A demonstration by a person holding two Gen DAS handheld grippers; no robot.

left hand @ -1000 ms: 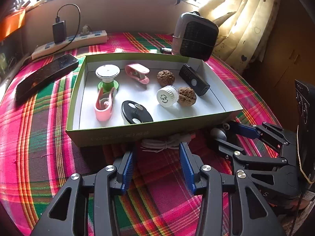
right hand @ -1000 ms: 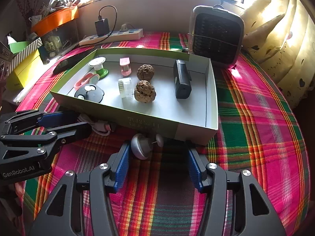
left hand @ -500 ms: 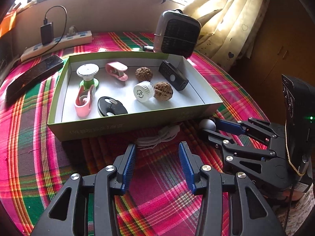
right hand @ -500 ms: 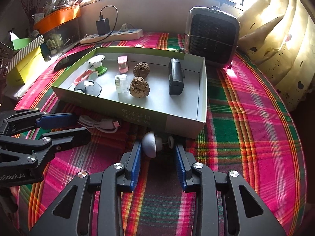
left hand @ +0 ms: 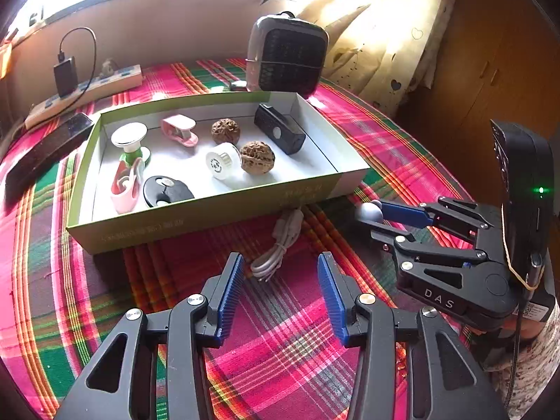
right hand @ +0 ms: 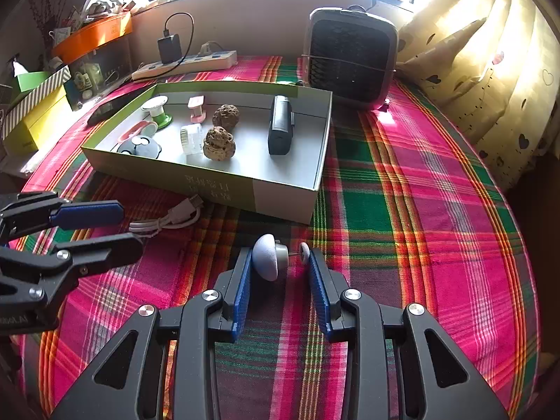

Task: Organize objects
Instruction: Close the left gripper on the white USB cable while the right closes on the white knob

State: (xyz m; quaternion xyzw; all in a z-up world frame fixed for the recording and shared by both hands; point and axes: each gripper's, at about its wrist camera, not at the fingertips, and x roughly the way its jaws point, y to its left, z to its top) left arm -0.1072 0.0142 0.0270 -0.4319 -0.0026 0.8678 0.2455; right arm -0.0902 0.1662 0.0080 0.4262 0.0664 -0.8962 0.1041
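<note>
A: Right hand-held gripper (right hand: 280,262)?
B: Jaws just closed, pinching the grey knob (right hand: 267,260), box (right hand: 280,196) just ahead.
A: Left hand-held gripper (left hand: 280,273)?
B: Spread, empty; white cable (left hand: 280,245) lies btwn tips.

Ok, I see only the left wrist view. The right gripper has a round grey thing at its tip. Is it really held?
Observer: Yes. In the right wrist view the right gripper has just been closing its jaws, and the grey knob sits between them with its dome against one pad.
Operator: And what does the other pad touch?
Observer: A small disc on a thin stem that comes out of the knob. Your view hides it.
Operator: Is there anything past the far left edge of the cloth?
Observer: A yellow box stands there, outside your picture.
</note>
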